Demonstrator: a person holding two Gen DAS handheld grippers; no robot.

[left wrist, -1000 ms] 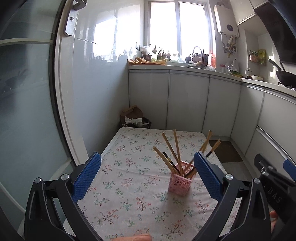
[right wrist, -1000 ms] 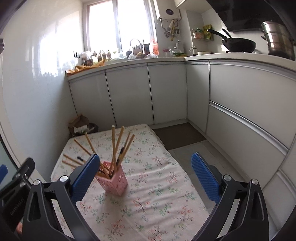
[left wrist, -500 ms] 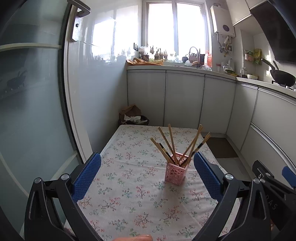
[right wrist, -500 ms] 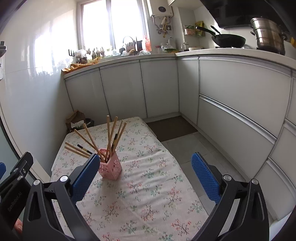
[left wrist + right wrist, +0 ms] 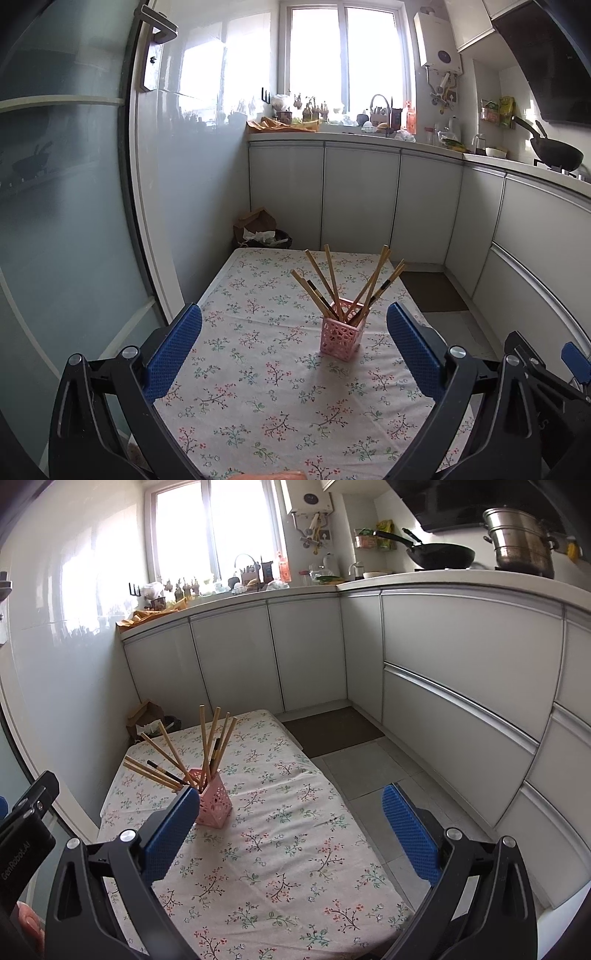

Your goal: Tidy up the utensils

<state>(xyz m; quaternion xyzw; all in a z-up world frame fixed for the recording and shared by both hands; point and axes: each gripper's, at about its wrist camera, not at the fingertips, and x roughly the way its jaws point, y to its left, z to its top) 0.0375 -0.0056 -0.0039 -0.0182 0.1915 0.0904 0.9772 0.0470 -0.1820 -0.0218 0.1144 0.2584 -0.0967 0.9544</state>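
A pink perforated holder (image 5: 341, 338) stands upright on the floral tablecloth (image 5: 258, 369), filled with several wooden chopsticks (image 5: 325, 284) that fan outward. It also shows in the right wrist view (image 5: 214, 805) with the chopsticks (image 5: 207, 738). My left gripper (image 5: 293, 354) is open and empty, held back above the table's near half, apart from the holder. My right gripper (image 5: 290, 834) is open and empty, to the right of the holder; its left pad overlaps the holder's edge in view.
The table (image 5: 295, 867) stands in a narrow kitchen. White cabinets (image 5: 358, 199) lie beyond and to the right (image 5: 461, 686). A glass door (image 5: 66, 221) is at the left. A bin with a paper bag (image 5: 258, 229) sits past the table's far-left corner. Floor tiles (image 5: 369, 771) lie right of the table.
Both grippers have pulled back and risen away from the holder, which now looks smaller and farther off. Both stayed open and empty. The holder and chopsticks have not moved.
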